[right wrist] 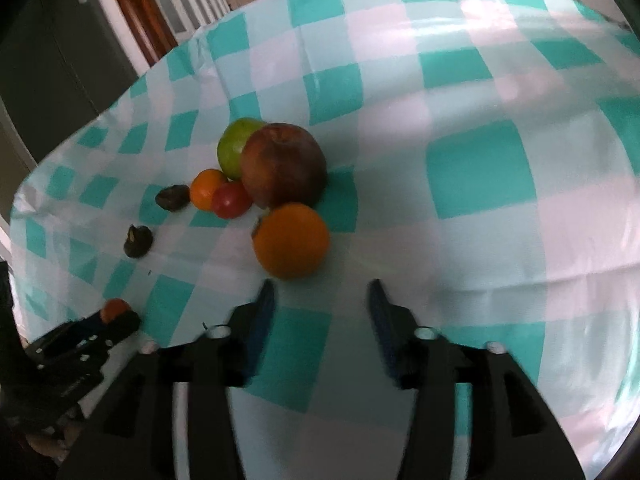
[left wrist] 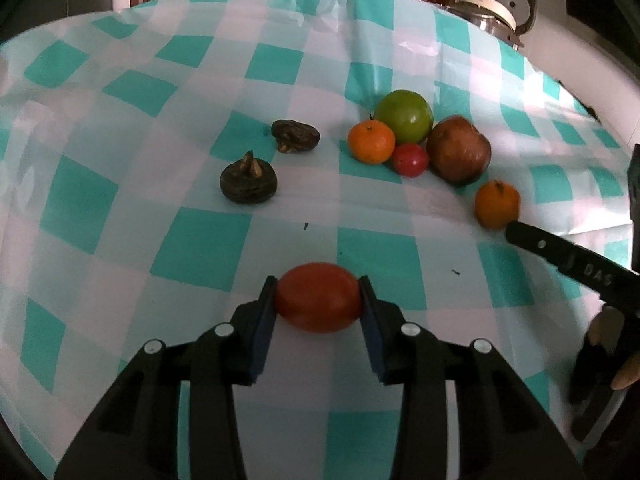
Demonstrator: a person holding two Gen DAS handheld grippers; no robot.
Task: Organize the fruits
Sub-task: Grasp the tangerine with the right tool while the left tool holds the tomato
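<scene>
My left gripper (left wrist: 318,300) is shut on a red tomato (left wrist: 318,303), held just above the checked cloth; it also shows in the right wrist view (right wrist: 115,309). My right gripper (right wrist: 322,300) is open and empty, just short of an orange (right wrist: 292,240). That orange (left wrist: 497,204) touches the right gripper's fingertip in the left wrist view. Beyond it lies a cluster: a brown-red apple (right wrist: 283,166), a green apple (right wrist: 236,148), a small orange (right wrist: 206,188) and a small red tomato (right wrist: 231,199). Two dark dried fruits (left wrist: 248,182) (left wrist: 296,136) lie left of the cluster.
A teal-and-white checked cloth (left wrist: 208,248) covers the table. A metal pot with a pale lid (left wrist: 490,10) stands at the far right edge. Wooden furniture and a dark cabinet (right wrist: 60,64) stand beyond the table.
</scene>
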